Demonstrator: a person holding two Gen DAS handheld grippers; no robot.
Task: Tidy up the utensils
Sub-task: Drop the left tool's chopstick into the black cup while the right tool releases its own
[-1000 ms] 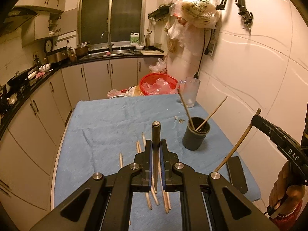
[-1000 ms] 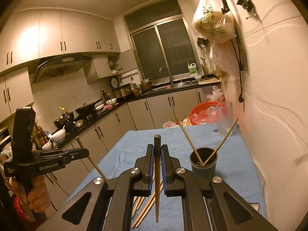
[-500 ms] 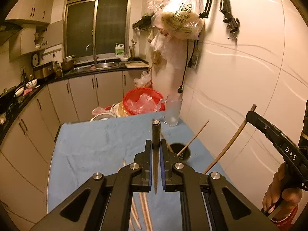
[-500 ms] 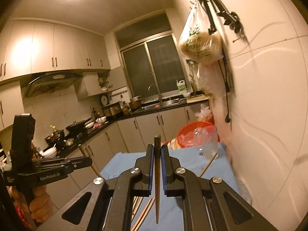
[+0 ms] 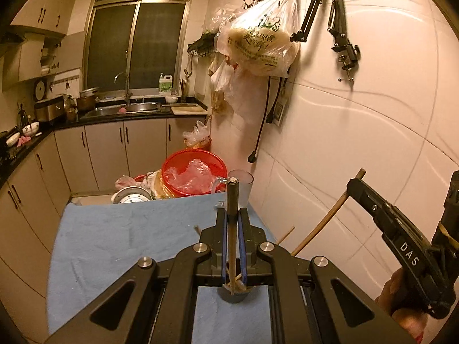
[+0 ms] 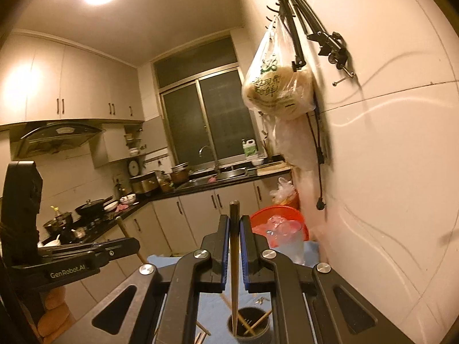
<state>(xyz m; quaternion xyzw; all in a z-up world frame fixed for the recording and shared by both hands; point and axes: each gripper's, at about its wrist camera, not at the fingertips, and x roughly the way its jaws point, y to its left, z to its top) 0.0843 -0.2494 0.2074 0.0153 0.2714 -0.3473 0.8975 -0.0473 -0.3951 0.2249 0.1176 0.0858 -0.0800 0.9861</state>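
My left gripper point(image 5: 232, 215) is shut on a dark-tipped wooden chopstick point(image 5: 231, 246) that stands upright, its lower end right over the mouth of the dark cup point(image 5: 233, 296) on the blue cloth point(image 5: 129, 243). My right gripper point(image 6: 234, 220) is shut on another chopstick point(image 6: 234, 272), whose point hangs at the cup point(image 6: 249, 328) rim. The cup holds two slanted chopsticks point(image 6: 258, 322). Each wrist view shows the other gripper off to the side: the right gripper point(image 5: 354, 185) and the left gripper point(image 6: 134, 246), both gripping a chopstick.
A tall clear glass point(image 5: 243, 183) and a red basin point(image 5: 193, 172) with plastic stand at the table's far end, beside a metal bowl point(image 5: 132, 196). The tiled wall point(image 5: 358, 143) runs close along the right. Bags point(image 5: 258, 43) hang overhead. Cabinets and a sink line the back.
Both grippers have risen and moved in over the cup, which was ahead of them and now lies beneath the chopstick tips. The loose chopsticks on the cloth have dropped out of view.
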